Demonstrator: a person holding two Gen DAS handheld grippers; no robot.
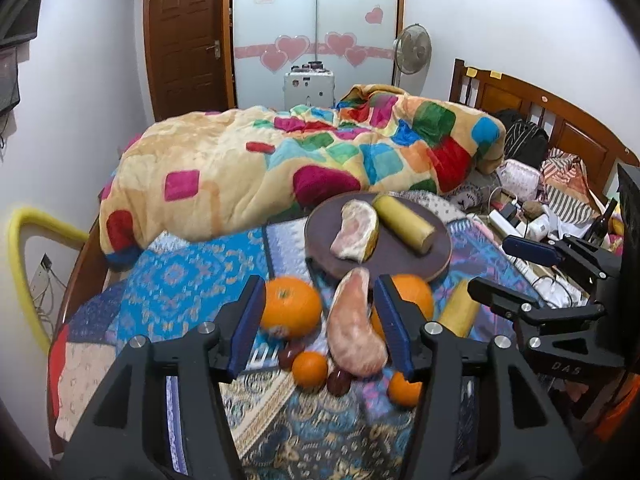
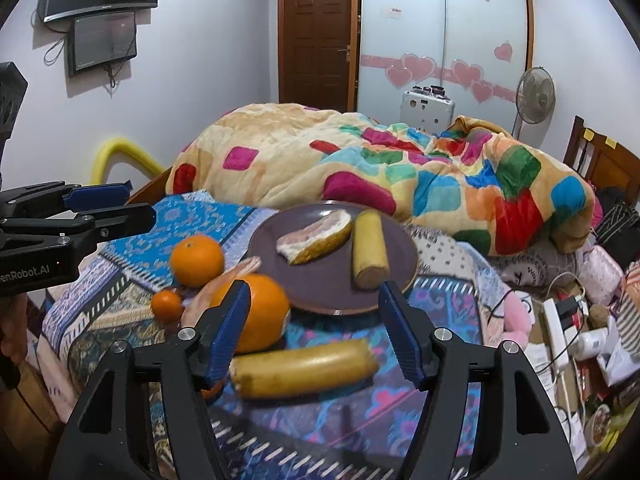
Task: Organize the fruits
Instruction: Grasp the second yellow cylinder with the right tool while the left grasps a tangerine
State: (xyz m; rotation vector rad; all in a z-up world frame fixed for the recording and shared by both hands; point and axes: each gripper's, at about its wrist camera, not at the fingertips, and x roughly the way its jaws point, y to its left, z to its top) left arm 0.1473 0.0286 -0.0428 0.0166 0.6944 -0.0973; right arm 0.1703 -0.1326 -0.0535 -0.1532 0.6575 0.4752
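A brown plate (image 1: pixel 436 258) (image 2: pixel 400 248) on the bed's patterned cloth holds a pomelo wedge (image 1: pixel 356 236) (image 2: pixel 316 238) and a banana half (image 1: pixel 404 222) (image 2: pixel 370 248). My left gripper (image 1: pixel 320 326) is open, its fingers either side of a peeled pomelo segment (image 1: pixel 354 328) lying on the cloth. A large orange (image 1: pixel 290 306) (image 2: pixel 196 260) lies left of it, another orange (image 1: pixel 414 294) (image 2: pixel 260 312) right of it. My right gripper (image 2: pixel 314 338) is open above a second banana half (image 2: pixel 304 368) (image 1: pixel 460 312). Small oranges (image 1: pixel 310 368) (image 2: pixel 166 306) and red dates (image 1: pixel 340 382) lie nearby.
A bunched colourful quilt (image 1: pixel 280 160) (image 2: pixel 400 168) lies right behind the plate. Power strips, cables and clutter (image 2: pixel 568 328) sit to the right by the wooden headboard (image 1: pixel 560 120). The right gripper (image 1: pixel 532 272) shows in the left wrist view, the left gripper (image 2: pixel 96 204) in the right one.
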